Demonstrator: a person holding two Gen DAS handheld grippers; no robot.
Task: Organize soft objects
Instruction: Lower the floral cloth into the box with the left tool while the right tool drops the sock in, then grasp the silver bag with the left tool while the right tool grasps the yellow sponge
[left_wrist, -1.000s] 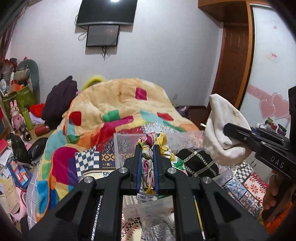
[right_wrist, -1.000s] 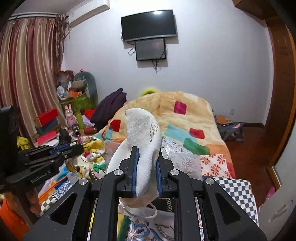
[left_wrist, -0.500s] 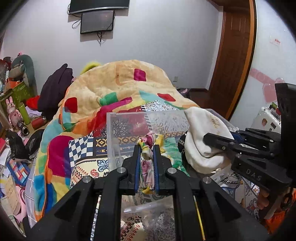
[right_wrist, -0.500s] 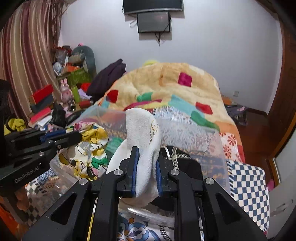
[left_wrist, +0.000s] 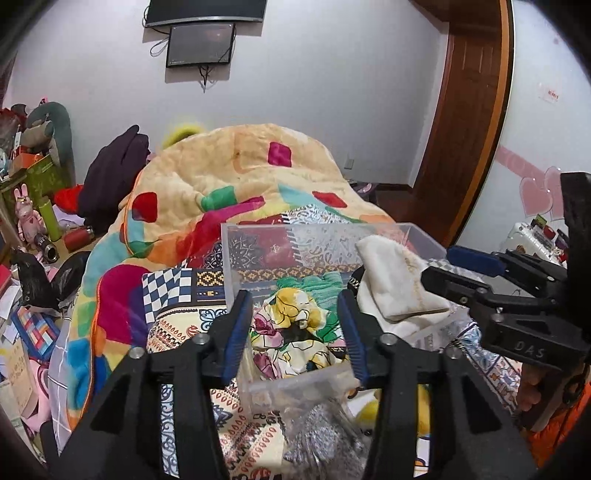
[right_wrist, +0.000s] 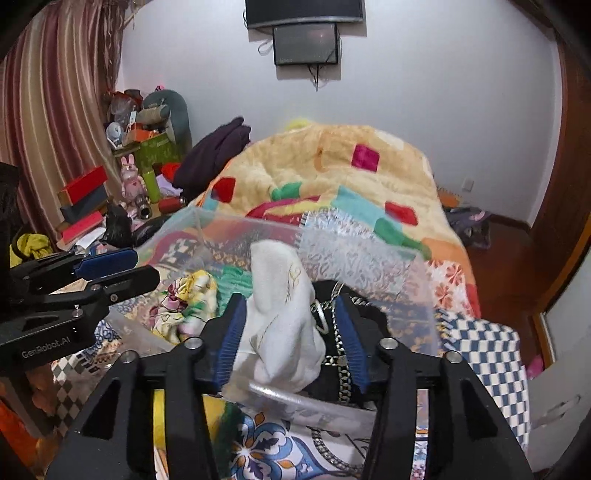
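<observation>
Sitting on patchwork-quilted bed (left_wrist: 177, 295) below wall-mounted black television (right_wrist: 303, 11): clear plastic bin (left_wrist: 332, 236). Left gripper (left_wrist: 295, 325), right gripper (right_wrist: 291, 332) both spread above it.

Clear plastic bin (left_wrist: 236, 258) open on top; walls block low entry beyond both finger pairs. Floral yellow-green cloth (left_wrist: 295, 325) fills the gap between the left fingers (left_wrist: 236, 332), cream white cloth (right_wrist: 284, 317) between the right fingers (right_wrist: 231, 339). Black chain-trimmed bag (right_wrist: 343, 332) crowds the right side.
</observation>
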